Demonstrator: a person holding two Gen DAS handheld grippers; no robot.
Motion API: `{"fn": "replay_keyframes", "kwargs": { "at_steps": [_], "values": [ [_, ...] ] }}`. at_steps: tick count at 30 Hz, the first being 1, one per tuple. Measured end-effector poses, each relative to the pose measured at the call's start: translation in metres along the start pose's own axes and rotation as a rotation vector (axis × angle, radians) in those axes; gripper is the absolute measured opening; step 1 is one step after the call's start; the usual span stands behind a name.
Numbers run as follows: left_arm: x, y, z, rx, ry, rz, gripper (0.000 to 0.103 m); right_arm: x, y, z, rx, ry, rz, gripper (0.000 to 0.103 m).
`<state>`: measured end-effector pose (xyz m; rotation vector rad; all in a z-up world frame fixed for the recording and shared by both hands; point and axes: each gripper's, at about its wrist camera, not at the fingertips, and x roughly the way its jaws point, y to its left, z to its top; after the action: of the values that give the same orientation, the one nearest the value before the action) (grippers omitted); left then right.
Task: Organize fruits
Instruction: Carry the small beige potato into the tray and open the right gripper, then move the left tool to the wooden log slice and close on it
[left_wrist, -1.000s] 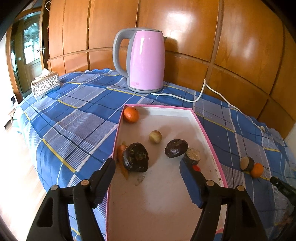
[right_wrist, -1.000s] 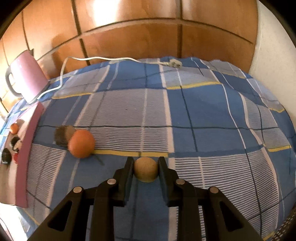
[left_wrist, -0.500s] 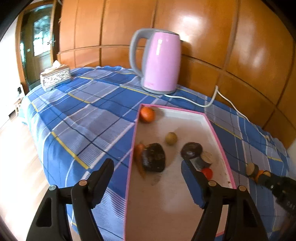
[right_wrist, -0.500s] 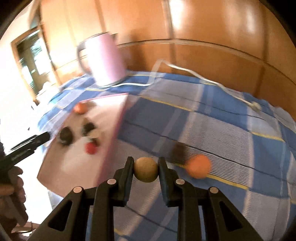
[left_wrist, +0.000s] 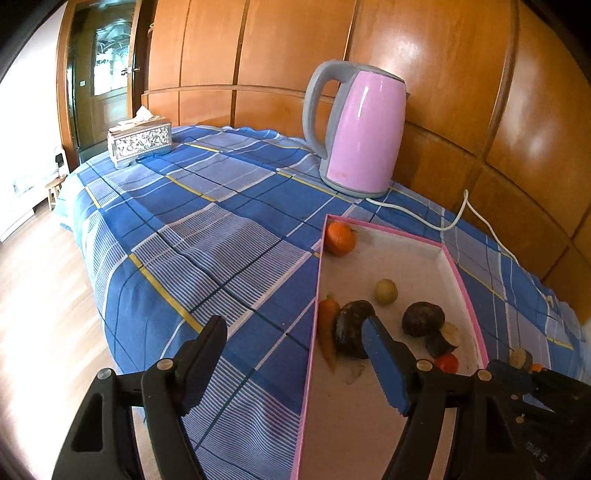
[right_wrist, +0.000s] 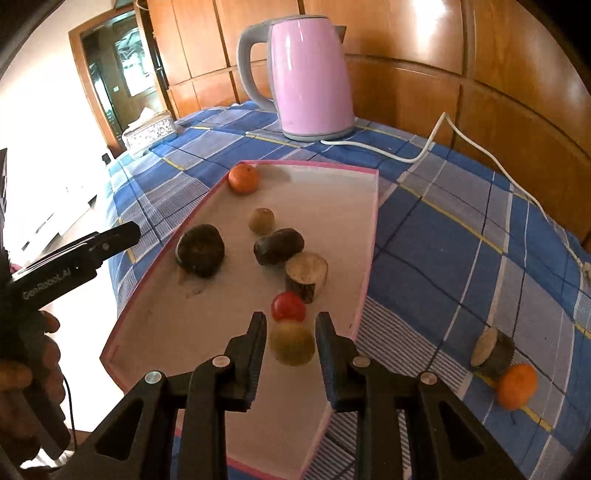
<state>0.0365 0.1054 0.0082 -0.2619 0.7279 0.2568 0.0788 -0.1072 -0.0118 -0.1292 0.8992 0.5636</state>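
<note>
A pink-rimmed white tray (right_wrist: 371, 236) lies on the blue checked cloth. It holds an orange (right_wrist: 243, 178), a small tan fruit (right_wrist: 261, 220), two dark fruits (right_wrist: 200, 254), a cut stub (right_wrist: 306, 275), a red tomato (right_wrist: 288, 308) and a carrot (left_wrist: 327, 332). My right gripper (right_wrist: 290, 319) hangs over the tray's near right part, its jaws opening. A round tan fruit (right_wrist: 291, 343) sits blurred between them with thin gaps on both sides. My left gripper (left_wrist: 293, 326) is open with nothing in it, straddling the tray's left rim. Another orange (right_wrist: 516, 386) and a stub (right_wrist: 493, 352) lie on the cloth to the right.
A pink kettle (right_wrist: 310, 74) stands behind the tray, and its white cord (right_wrist: 436, 140) trails right along the wooden wall. A tissue box (left_wrist: 139, 138) sits at the far left corner. The table edge drops to a wood floor on the left.
My right gripper swung left from the cloth to above the tray, carrying the tan fruit, and its jaws have parted from it. My left gripper drifted left across the tray's rim.
</note>
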Motion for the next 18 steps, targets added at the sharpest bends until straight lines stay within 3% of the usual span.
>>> {"fn": "replay_keyframes", "kwargs": {
  "at_steps": [18],
  "values": [
    [-0.012, -0.032, -0.012, 0.094, 0.008, -0.077, 0.076, -0.040, -0.031, -0.018, 0.157, -0.103, -0.103, 0.033]
  ]
}}
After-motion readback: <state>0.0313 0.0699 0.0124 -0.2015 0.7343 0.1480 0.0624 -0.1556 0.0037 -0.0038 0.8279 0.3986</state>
